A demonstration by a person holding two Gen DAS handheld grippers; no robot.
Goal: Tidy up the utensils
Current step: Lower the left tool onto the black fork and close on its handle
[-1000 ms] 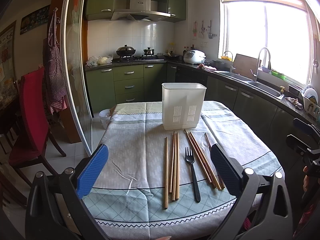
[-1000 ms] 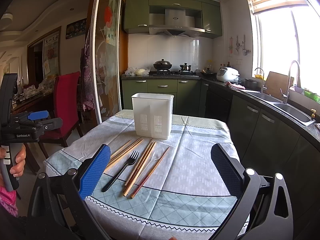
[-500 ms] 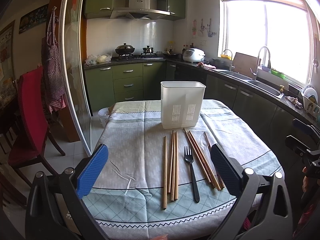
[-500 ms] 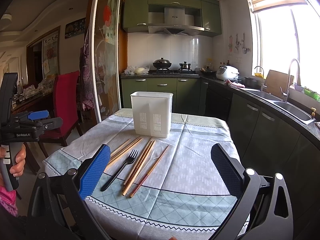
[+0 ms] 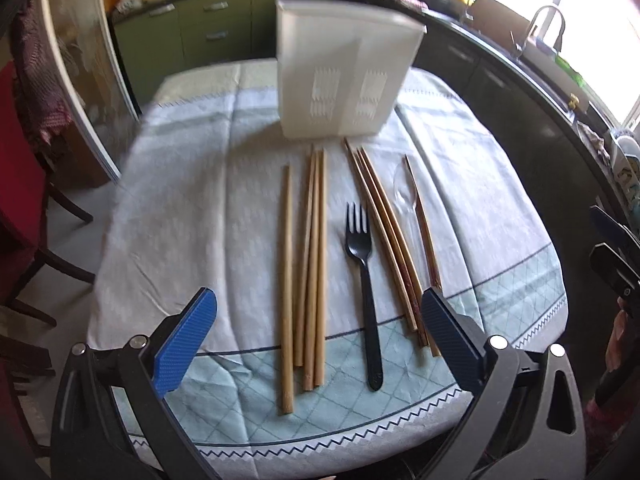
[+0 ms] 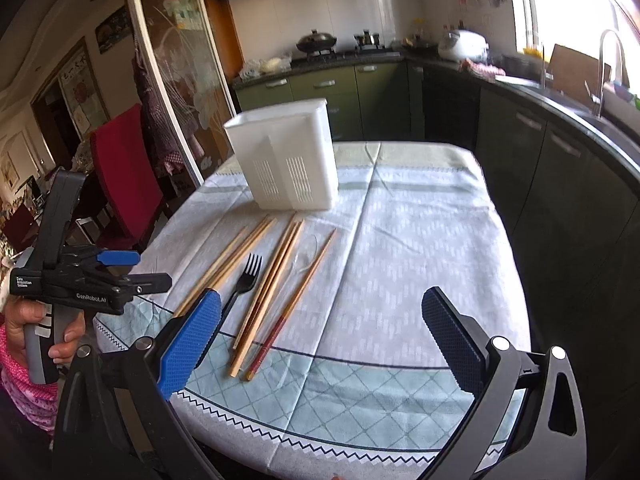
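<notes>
The utensils lie loose on the bench, all just in front of the white holder: a set of pale chopsticks nearest its left half, a black fork before its middle, darker chopsticks and a clear spoon before its right half. Every long axis runs roughly from the holder straight toward the bench's near edge, so the handles point at the person. The left gripper hangs above those near ends, fingers spread wide and holding nothing, with the pale chopsticks and fork lying between them; it looks the nearer of the two to a first pick. The right gripper sits off to the holder's right front, fingers likewise wide apart and empty, the dark chopsticks and fork slanting past its left finger. Bare cloth to the holder's right and the overhanging near edge leave room to approach; the holder's open top seems unobstructed.
</notes>
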